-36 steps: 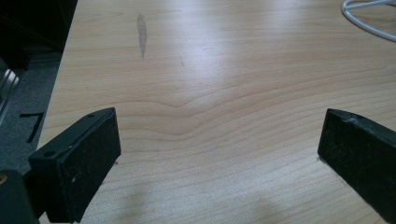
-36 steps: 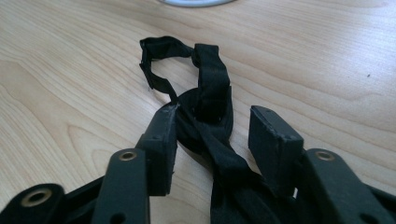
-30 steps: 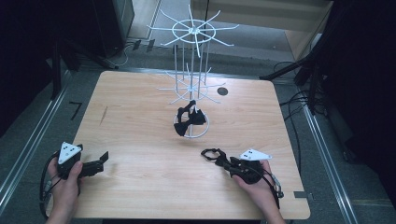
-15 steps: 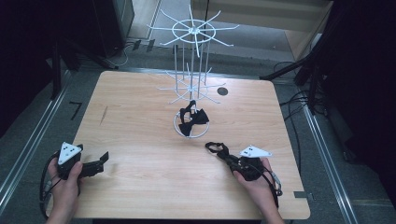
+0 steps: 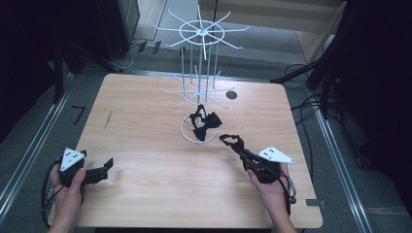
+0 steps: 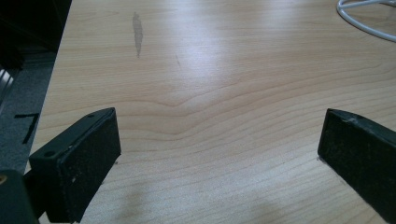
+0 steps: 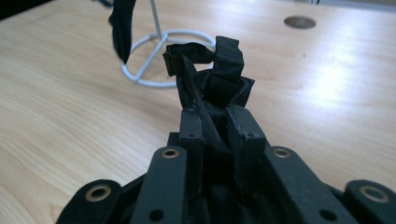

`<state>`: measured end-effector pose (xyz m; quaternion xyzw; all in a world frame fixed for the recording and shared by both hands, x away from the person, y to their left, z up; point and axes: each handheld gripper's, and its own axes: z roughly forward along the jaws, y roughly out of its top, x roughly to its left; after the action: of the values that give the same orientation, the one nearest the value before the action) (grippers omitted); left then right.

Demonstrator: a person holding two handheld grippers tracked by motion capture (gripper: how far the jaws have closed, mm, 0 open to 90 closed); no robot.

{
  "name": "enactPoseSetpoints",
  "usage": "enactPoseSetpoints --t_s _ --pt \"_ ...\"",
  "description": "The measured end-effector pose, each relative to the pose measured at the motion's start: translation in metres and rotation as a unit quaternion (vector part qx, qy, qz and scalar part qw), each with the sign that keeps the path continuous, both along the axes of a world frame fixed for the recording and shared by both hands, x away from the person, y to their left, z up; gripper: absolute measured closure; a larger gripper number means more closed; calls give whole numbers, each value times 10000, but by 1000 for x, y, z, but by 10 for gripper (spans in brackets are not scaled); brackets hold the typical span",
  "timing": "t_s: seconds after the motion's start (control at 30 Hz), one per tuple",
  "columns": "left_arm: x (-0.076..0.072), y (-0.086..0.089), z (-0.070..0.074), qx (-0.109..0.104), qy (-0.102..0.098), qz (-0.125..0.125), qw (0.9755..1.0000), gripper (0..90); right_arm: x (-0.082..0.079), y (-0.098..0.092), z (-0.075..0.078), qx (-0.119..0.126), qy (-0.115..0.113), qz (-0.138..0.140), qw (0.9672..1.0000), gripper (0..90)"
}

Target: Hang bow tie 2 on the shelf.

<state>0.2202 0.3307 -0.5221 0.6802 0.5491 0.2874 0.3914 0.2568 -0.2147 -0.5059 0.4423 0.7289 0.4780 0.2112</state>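
Note:
A white wire rack stands at the table's middle back on a ring base. A black fabric bow hangs low on it. My right gripper sits front right of the base, raised off the table. Its jaws have just been closing, and they are shut on a second black fabric piece. In the right gripper view that black fabric piece bunches and loops up above the right gripper. My left gripper rests at the front left, open. The left gripper has only bare wood between its jaws.
A dark round hole marks the table right of the rack. The rack's thin arms stick out at two heights. The ring base and the hanging bow lie ahead of my right gripper. Cables trail on the floor at the right.
My right gripper has closed on the black fabric piece and lifted it off the table, toward the rack. The left gripper has stayed where it was.

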Motion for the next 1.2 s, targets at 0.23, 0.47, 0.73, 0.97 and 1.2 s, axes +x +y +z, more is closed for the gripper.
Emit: enactPoseSetpoints --t_s 0.23,0.47,0.73,0.97,1.2 --pt "0 0 0 2 18 -21 10000 0 0 2 10 154 -204 -84 9996 783" --pt "1 0 0 4 43 -37 10000 0 3 5 25 296 -426 -174 9985 784" --pt "1 0 0 8 45 -60 10000 0 7 10 37 272 -585 -161 9978 784" --pt "1 -1 0 12 41 -55 10000 0 7 5 43 336 -655 -287 9969 784" --pt "1 0 0 5 49 -66 10000 0 4 3 51 382 -788 -329 9956 783"
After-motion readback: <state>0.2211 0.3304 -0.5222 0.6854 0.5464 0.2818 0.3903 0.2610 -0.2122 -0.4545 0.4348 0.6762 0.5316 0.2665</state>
